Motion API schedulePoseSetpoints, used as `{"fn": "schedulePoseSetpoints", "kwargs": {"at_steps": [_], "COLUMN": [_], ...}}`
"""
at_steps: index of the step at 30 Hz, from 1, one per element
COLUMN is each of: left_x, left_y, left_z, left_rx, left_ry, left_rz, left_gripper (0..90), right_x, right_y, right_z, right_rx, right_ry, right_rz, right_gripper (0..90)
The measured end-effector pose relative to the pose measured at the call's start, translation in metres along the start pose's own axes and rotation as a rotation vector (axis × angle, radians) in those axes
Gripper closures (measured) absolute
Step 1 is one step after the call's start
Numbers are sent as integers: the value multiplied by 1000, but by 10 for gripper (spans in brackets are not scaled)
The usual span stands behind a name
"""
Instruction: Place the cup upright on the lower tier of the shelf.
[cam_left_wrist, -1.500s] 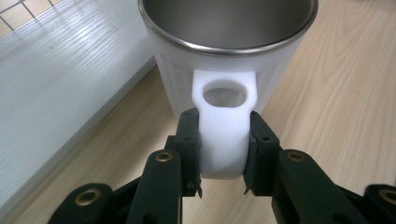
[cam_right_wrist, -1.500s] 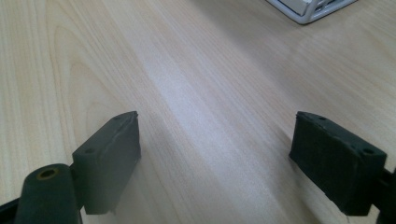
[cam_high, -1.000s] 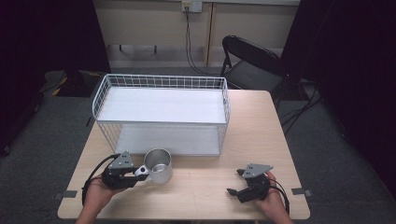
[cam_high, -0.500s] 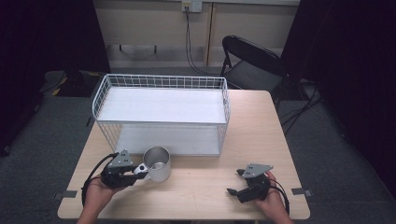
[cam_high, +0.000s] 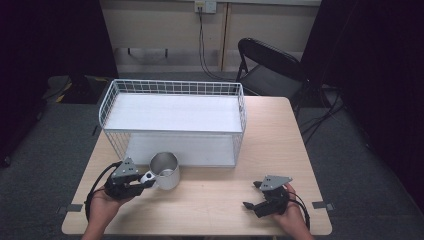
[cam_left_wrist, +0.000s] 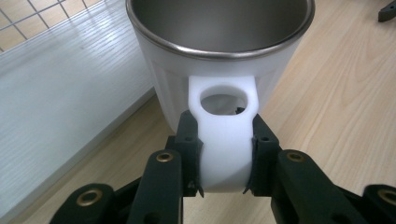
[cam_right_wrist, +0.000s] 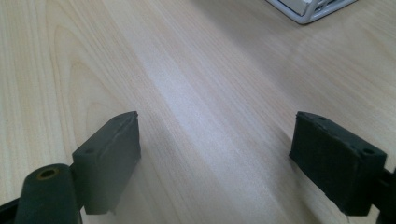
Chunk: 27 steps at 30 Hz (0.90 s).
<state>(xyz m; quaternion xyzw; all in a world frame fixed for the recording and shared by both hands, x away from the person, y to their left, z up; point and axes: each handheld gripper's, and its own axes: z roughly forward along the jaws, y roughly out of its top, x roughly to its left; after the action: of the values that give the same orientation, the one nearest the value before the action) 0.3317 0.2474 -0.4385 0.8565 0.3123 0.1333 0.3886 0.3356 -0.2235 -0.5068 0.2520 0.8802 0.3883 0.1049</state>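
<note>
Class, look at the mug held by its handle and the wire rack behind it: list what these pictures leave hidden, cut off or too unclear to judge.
- Mug base: left gripper view, hidden behind the white handle and the left gripper.
- Mug's inside bottom: cut off by the top edge there; too small in the high view.
- Whether the mug touches the table or is lifted: cannot tell.
- Wire rack lower shelf: high view, mostly covered by the upper shelf.

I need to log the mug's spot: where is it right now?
In the high view the mug is at the table's near left, just in front of the wire rack, its handle clamped in the left gripper.
</note>
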Motion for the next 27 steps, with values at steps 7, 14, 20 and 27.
{"fn": "schedulePoseSetpoints", "kwargs": {"at_steps": [7, 14, 20, 27], "left_x": [1, 4, 7, 10], "left_y": [3, 7, 9, 12], "left_z": [-2, -2, -2, -4], "left_rx": [-3, -8, -14, -17], "left_ry": [13, 34, 45, 69], "left_rz": [-14, -28, -43, -52], "left_gripper": [717, 717, 717, 717], "right_x": [0, 0, 0, 0], "right_y": [0, 0, 0, 0], "right_z": [0, 0, 0, 0], "right_rx": [0, -1, 0, -1], "right_ry": [0, 2, 1, 2], "right_rz": [0, 1, 0, 1], "right_gripper": [152, 146, 146, 145]}}
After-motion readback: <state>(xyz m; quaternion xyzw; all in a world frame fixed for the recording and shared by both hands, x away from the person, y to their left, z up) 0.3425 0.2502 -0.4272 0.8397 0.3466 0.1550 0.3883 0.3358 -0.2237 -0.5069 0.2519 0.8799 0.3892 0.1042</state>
